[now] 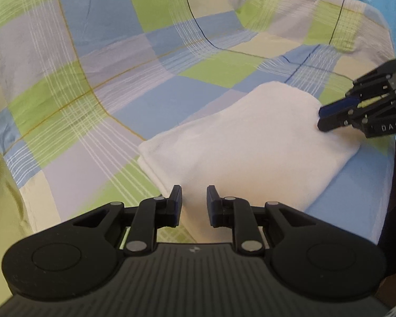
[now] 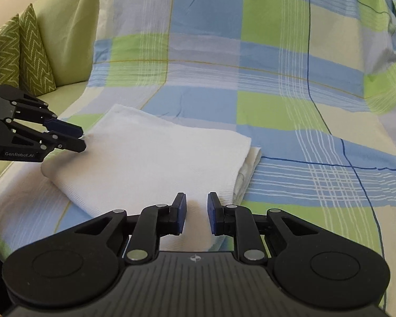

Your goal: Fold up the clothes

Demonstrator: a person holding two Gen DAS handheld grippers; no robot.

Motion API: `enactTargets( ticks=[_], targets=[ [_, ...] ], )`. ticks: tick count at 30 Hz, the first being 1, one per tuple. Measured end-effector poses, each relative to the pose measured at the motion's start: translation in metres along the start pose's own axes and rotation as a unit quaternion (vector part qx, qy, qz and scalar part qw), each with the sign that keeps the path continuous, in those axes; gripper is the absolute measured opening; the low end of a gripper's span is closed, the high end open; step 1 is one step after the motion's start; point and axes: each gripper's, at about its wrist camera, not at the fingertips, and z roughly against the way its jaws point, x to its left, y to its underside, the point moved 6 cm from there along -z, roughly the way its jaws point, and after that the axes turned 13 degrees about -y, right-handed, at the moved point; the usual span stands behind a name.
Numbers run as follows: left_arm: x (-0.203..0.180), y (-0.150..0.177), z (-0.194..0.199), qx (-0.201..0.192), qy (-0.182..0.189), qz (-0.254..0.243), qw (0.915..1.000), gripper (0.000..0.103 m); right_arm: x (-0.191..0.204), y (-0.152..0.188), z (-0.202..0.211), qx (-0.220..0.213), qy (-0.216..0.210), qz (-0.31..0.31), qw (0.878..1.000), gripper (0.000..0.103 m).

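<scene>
Both grippers, left [image 1: 194, 203] and right [image 2: 197, 212], jaws spread and empty, flank the folded cloth [image 2: 155, 163], which lies flat on the sheet [image 2: 290, 105].

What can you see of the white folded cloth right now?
The white folded cloth is a soft, finely ribbed fabric, folded into a flat, roughly rectangular stack of several layers, whose edges show at its right side. It lies flat on the checked blue, green and cream sheet. The left gripper sits at its left edge, its fingers close together at the cloth; whether it pinches fabric is unclear. The right gripper hovers open over its near edge. No large wrinkles show.
</scene>
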Motion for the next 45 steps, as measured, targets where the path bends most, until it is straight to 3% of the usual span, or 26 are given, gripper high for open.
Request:
enactTargets(
  ticks=[6, 10, 12, 18, 25, 28, 30, 35, 39, 45],
  targets=[
    [-0.005, -0.020, 0.003, -0.025, 0.011, 0.020, 0.9994, 0.017, -0.023, -0.004, -0.001, -0.053, -0.014, -0.025, 0.998, 0.020],
    [-0.028, -0.028, -0.010, -0.017, 0.015, -0.018, 0.9996, 0.017, -0.036, -0.016, -0.015, -0.036, 0.023, -0.021, 0.999, 0.020],
    [-0.036, -0.035, -0.016, -0.019, 0.017, -0.027, 0.9993, 0.017, -0.043, -0.027, -0.015, -0.055, 0.021, -0.027, 0.998, 0.020],
    [-0.059, -0.049, -0.025, -0.030, 0.032, -0.046, 0.9980, 0.017, -0.059, -0.030, -0.034, -0.033, 0.042, -0.013, 0.998, 0.020],
    [-0.056, -0.049, -0.031, -0.027, 0.033, -0.039, 0.9983, 0.018, -0.078, -0.035, -0.055, -0.008, 0.068, 0.002, 0.998, 0.020],
    [-0.048, -0.047, -0.031, -0.025, 0.027, -0.027, 0.9989, 0.018, -0.095, -0.028, -0.042, -0.024, 0.078, -0.041, 0.996, 0.020],
    [-0.038, -0.045, -0.029, -0.024, 0.019, -0.013, 0.9994, 0.018, -0.090, -0.027, -0.032, -0.038, 0.077, -0.033, 0.996, 0.020],
    [-0.005, -0.035, -0.029, -0.015, -0.011, 0.021, 0.9996, 0.018, -0.051, -0.028, -0.013, -0.070, 0.017, -0.030, 0.997, 0.020],
    [0.007, -0.017, -0.037, 0.003, -0.029, 0.015, 0.9995, 0.018, -0.024, -0.019, -0.029, -0.022, -0.028, -0.015, 0.999, 0.020],
    [0.008, -0.015, -0.034, 0.003, -0.033, 0.016, 0.9993, 0.018, -0.018, -0.018, -0.035, 0.001, -0.008, 0.001, 1.000, 0.020]
  ],
)
